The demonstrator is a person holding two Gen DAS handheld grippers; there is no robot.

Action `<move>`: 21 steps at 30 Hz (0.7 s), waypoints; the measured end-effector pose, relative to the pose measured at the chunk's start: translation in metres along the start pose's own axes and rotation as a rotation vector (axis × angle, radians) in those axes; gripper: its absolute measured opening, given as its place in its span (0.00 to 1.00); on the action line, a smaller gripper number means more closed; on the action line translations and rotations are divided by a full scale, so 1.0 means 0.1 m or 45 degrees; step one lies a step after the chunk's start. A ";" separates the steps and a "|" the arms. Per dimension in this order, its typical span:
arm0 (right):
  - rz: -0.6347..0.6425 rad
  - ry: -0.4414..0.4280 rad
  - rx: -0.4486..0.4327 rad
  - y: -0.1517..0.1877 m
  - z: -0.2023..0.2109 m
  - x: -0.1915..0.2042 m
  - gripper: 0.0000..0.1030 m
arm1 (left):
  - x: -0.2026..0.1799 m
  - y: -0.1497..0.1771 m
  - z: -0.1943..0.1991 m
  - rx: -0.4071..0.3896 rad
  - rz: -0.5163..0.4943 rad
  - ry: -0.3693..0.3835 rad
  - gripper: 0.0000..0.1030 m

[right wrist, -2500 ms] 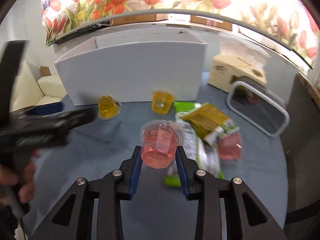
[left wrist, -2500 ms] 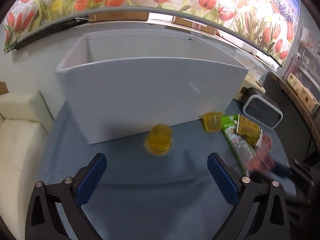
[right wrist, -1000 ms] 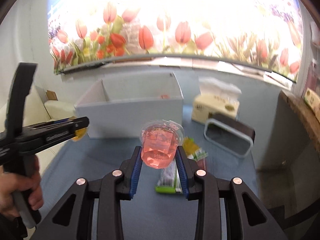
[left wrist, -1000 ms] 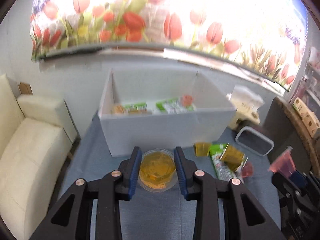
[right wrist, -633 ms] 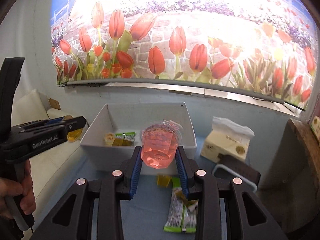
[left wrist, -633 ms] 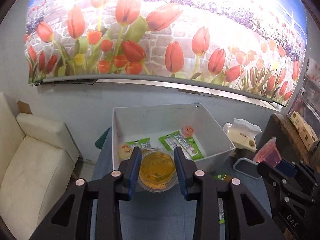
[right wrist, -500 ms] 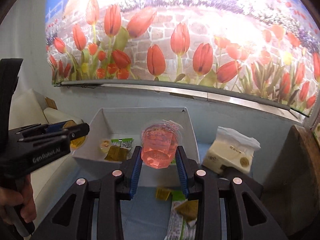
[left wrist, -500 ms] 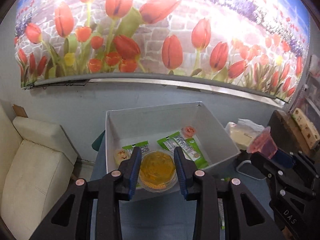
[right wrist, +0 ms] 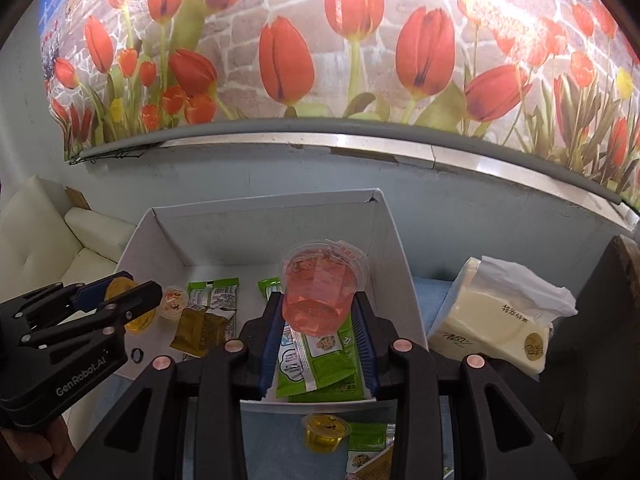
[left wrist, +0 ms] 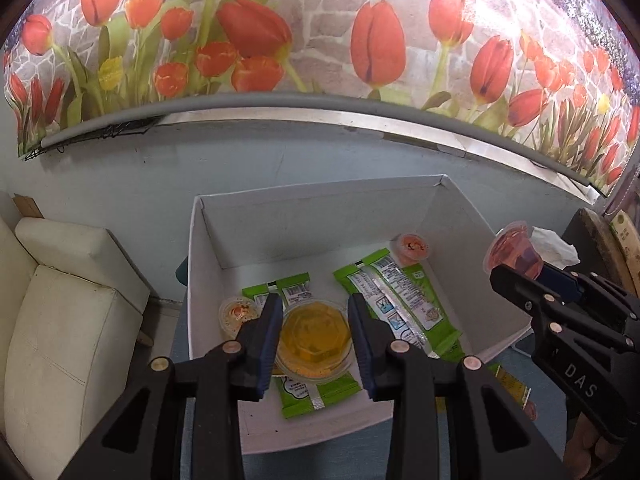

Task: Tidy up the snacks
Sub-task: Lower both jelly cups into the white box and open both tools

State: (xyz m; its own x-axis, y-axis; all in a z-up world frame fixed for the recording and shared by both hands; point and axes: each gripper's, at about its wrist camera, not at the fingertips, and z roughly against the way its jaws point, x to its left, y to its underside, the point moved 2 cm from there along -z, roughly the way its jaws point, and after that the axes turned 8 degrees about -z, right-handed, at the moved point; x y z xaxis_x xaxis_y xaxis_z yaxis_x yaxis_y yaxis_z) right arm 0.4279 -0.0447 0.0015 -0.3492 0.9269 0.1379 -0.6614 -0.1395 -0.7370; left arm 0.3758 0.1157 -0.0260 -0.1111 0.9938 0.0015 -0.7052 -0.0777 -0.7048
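My left gripper [left wrist: 314, 338] is shut on a yellow jelly cup [left wrist: 315, 336] and holds it above the open white box [left wrist: 320, 216]. My right gripper [right wrist: 318, 318] is shut on a pink jelly cup [right wrist: 320, 288] and holds it above the box's right half [right wrist: 392, 240]. The box holds green snack packets [left wrist: 394, 300], a small pink cup [left wrist: 412, 246], a small orange cup [left wrist: 238, 312] and a brown packet [right wrist: 198, 326]. The right gripper with its pink cup also shows at the right of the left wrist view [left wrist: 516, 258].
A small yellow jelly cup [right wrist: 326, 432] and green packets [right wrist: 370, 440] lie on the blue table in front of the box. A tissue pack [right wrist: 500, 320] stands to the right. A cream sofa [left wrist: 60, 320] is on the left.
Both grippers have risen from the table with their cups and moved forward. They now hang over the box's inside.
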 end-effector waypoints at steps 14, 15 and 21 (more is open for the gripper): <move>0.007 0.039 -0.128 -0.02 0.21 -0.07 0.86 | 0.05 -0.08 0.23 -0.081 0.003 -0.038 0.85; 0.004 0.029 -0.144 0.01 0.29 -0.09 0.86 | 0.05 -0.07 0.25 -0.087 0.004 -0.039 0.85; 0.015 0.045 -0.212 0.42 0.76 -0.26 0.86 | -0.04 0.13 0.55 -0.138 0.004 -0.016 0.85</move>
State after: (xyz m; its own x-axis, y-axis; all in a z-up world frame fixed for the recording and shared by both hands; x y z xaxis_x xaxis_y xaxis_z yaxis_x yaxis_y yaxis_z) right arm 0.3587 -0.1009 0.0178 -0.3308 0.9375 0.1079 -0.5373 -0.0931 -0.8382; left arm 0.3288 0.1065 0.0036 -0.1225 0.9924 0.0076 -0.6247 -0.0711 -0.7776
